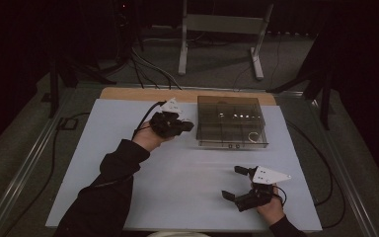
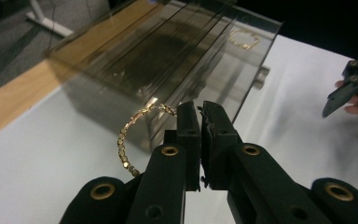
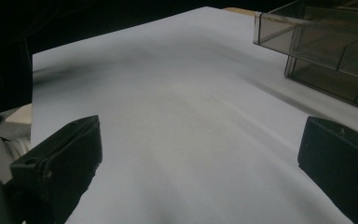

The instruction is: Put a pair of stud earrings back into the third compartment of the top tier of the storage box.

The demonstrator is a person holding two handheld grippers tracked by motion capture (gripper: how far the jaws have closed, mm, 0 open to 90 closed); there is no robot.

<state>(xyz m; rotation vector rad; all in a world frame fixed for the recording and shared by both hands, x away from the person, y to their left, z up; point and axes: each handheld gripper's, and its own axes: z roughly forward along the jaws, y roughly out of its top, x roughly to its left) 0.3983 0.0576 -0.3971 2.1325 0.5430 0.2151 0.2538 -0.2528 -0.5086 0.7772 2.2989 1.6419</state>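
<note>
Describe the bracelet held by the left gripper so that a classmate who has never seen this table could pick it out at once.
Start at the smoky clear compartment box at the far middle of the white table. Just to its left, the left gripper has its jaws shut on a gold beaded bracelet, which curves out to the left of the jaws. A second gold bracelet lies inside the box; this one is outside it, in the gripper.

Gold bracelet — smoky box — white table

Left tool raised, jaws pinched together; right tool low, jaws spread wide.
</note>
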